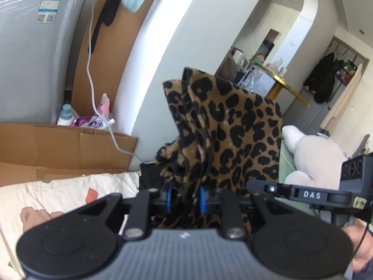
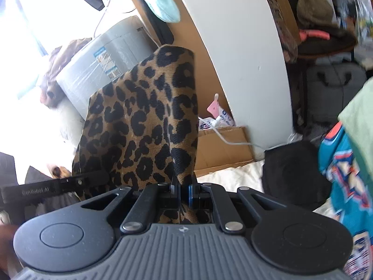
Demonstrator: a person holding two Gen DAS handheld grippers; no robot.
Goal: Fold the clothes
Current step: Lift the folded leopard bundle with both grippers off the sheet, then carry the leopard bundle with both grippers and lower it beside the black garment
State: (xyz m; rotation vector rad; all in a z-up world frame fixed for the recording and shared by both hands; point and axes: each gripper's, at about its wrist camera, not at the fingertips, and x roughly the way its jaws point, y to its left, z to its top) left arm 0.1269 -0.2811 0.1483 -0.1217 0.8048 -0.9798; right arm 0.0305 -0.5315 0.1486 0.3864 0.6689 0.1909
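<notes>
My left gripper point(image 1: 186, 198) pinches bunched leopard-print cloth point(image 1: 223, 126); my right gripper point(image 2: 182, 192) clamps a flatter fold standing above its fingers

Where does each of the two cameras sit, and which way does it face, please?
Left wrist: on the left gripper, looking forward along its fingers at the bunched leopard-print garment; the right gripper shows at right.
Right wrist: on the right gripper, facing the same garment; a teal jersey hangs at right.
Shared: the garment, the white cable, the cardboard.
</notes>
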